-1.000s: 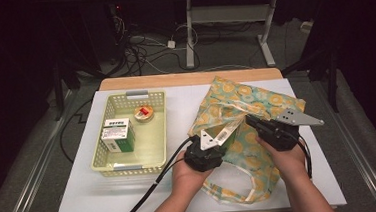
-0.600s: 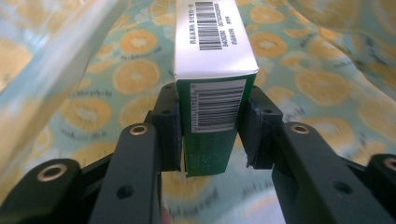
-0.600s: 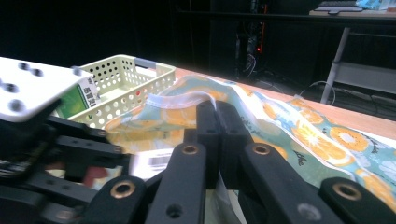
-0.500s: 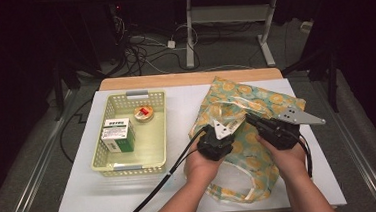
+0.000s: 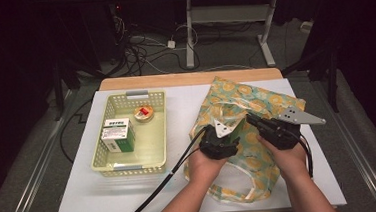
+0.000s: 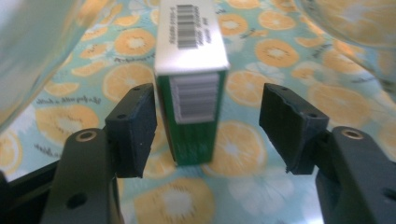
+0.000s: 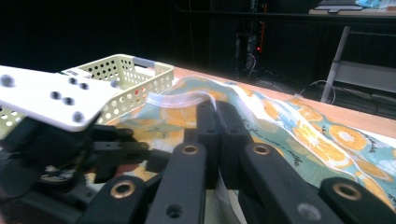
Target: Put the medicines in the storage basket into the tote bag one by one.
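Between the left tongs [image 6: 208,126], inside the orange-print bag [image 5: 261,106], stands a green and white box [image 6: 194,84]; the jaws have just been opening, and both pads now stand clear of the box's sides, a gap showing on each side. The box sits on the bag's printed lining, its barcoded top face turned up toward the camera. From the high view the left tongs [image 5: 226,130] point into the bag's mouth near the middle of the tabletop [image 5: 185,101].

Just beside them, the right tongs [image 7: 219,116] are clamped tight on the upper edge of the bag, pinching a fold of the cloth and holding the mouth lifted; in the high view the right tongs [image 5: 253,119] sit at the bag's rim, close to the left ones.

Farther left on the tabletop rests a pale yellow basket [image 5: 109,141], well apart from the bag. It holds a second green and white box [image 5: 117,134] and a small round tin [image 5: 143,113] with a red mark on its lid.
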`<state>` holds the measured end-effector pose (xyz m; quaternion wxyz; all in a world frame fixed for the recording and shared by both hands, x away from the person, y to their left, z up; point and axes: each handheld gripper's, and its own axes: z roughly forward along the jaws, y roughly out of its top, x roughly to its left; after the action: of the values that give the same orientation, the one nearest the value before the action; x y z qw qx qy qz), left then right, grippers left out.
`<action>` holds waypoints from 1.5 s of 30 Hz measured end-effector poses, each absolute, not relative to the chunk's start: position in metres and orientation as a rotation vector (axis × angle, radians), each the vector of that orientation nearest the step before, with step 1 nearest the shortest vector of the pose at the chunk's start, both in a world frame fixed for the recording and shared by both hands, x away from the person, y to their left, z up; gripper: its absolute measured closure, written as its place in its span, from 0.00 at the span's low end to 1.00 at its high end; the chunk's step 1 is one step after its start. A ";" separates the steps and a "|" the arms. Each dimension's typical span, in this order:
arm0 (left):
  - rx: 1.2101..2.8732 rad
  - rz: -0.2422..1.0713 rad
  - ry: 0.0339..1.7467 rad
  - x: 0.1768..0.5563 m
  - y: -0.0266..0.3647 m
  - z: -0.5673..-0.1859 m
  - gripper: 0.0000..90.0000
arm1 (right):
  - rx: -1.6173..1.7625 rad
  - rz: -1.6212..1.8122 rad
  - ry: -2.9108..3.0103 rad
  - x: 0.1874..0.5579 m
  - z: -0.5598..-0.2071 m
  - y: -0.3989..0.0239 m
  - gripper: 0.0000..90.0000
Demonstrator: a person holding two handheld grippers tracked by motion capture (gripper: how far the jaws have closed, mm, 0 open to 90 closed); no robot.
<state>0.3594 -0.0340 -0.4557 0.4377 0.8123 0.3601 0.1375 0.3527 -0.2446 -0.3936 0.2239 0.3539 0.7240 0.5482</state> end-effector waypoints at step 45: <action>1.892 0.302 0.979 0.296 0.135 -0.421 0.00 | 0.949 1.455 2.053 0.346 -0.401 -0.242 1.00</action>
<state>0.2957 0.1348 -0.4211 0.4750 0.7739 0.4002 0.1235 0.3465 -0.2418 -0.4009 0.2242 0.3438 0.7439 0.5273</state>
